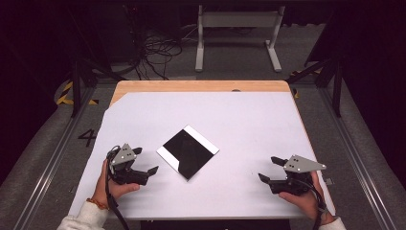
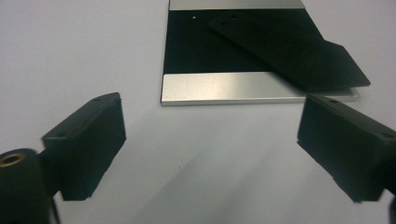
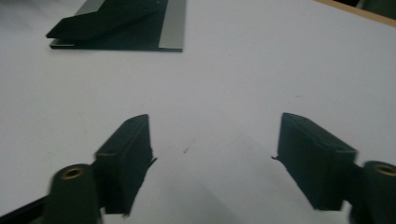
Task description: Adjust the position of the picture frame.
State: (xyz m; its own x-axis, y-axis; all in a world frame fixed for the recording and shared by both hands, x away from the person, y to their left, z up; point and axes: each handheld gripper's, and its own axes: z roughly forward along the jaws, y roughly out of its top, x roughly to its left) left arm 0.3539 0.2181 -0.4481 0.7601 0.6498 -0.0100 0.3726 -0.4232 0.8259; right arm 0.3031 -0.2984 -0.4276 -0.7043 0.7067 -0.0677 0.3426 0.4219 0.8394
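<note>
Black slab (image 2: 289, 51) atop the plate (image 2: 224, 88) shows from the left tool (image 2: 212, 140).

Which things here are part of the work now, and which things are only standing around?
Part of the work:
- black square plate with silver edge strips
- dark flat piece lying on top of it
- left gripper, open
- right gripper, open

Only standing around:
- white table frame behind the table
- cables on the floor

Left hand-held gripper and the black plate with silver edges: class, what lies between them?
Nothing but bare white table. In the left gripper view, the left hand-held gripper stands open, short of the black plate, with plain white surface between.
</note>
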